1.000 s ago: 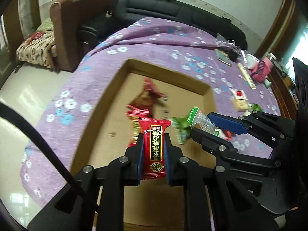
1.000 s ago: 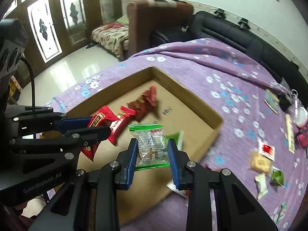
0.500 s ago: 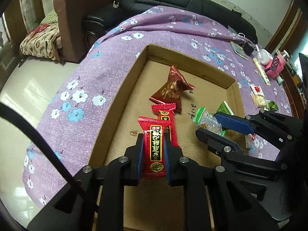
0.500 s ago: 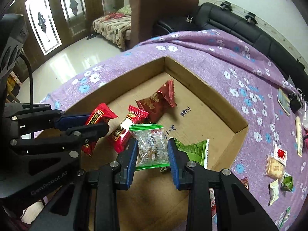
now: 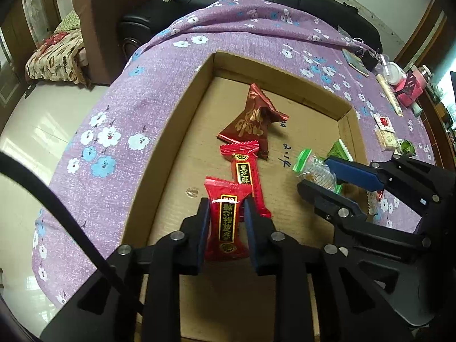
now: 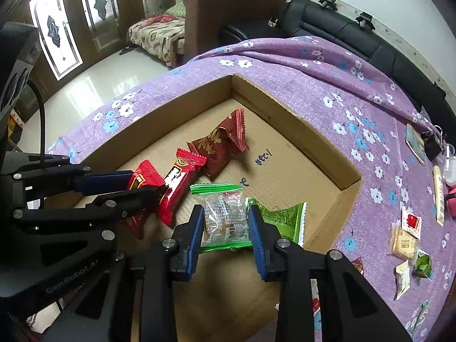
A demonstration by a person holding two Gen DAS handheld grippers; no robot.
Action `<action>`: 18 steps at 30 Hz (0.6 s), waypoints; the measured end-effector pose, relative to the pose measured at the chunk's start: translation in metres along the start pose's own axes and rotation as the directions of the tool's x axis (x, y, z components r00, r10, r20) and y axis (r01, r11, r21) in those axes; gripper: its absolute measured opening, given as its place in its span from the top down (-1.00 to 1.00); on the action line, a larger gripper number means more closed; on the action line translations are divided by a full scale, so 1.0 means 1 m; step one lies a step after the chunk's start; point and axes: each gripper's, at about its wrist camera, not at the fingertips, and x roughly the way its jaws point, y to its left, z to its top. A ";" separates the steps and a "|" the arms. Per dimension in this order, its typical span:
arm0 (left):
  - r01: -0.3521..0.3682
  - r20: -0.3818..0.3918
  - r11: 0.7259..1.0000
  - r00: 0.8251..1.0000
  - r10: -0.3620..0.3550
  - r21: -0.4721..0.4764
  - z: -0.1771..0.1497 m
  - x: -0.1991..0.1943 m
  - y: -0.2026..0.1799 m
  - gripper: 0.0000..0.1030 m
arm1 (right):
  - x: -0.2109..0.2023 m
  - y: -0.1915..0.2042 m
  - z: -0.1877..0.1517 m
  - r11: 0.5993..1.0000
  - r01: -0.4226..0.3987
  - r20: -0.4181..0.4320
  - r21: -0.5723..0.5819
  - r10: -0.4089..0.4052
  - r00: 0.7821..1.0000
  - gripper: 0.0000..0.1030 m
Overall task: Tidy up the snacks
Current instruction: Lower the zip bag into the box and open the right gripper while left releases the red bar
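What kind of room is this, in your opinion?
Probably a home living room: a black leather sofa and a brown armchair stand behind a table with a purple flowered cloth, which carries a cardboard tray of snacks.

Behind my bench: black sofa (image 6: pixel 356 31) along wall | brown armchair (image 6: pixel 228 8) left of it, patterned blanket (image 6: pixel 154 35) beside | glass-panel doors (image 6: pixel 54 28) far left | glossy tile floor (image 5: pixel 31 131) below | pink container (image 5: pixel 410 85) at bench's far edge.

A red snack packet (image 5: pixel 226 222) with gold lettering is held upright between the left fingers. A clear, green-edged packet (image 6: pixel 225 218) is pinched between the right fingers, possibly touching the green packet (image 6: pixel 280 219) lying beyond.
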 end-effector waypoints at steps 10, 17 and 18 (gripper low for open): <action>-0.036 0.002 0.999 0.999 0.036 -0.011 -0.001 -0.005 0.003 0.01 | -0.001 -0.003 -0.001 1.000 0.019 -0.030 0.017 -0.018 0.999 0.38; -0.047 0.018 0.999 0.999 0.048 -0.025 -0.004 -0.011 0.003 -0.16 | -0.010 -0.005 -0.005 0.999 0.026 -0.033 0.024 -0.025 0.999 0.34; -0.048 0.024 0.999 0.999 0.048 -0.021 -0.005 -0.012 0.002 -0.16 | -0.011 -0.005 -0.005 0.999 0.027 -0.030 0.022 -0.026 0.999 0.34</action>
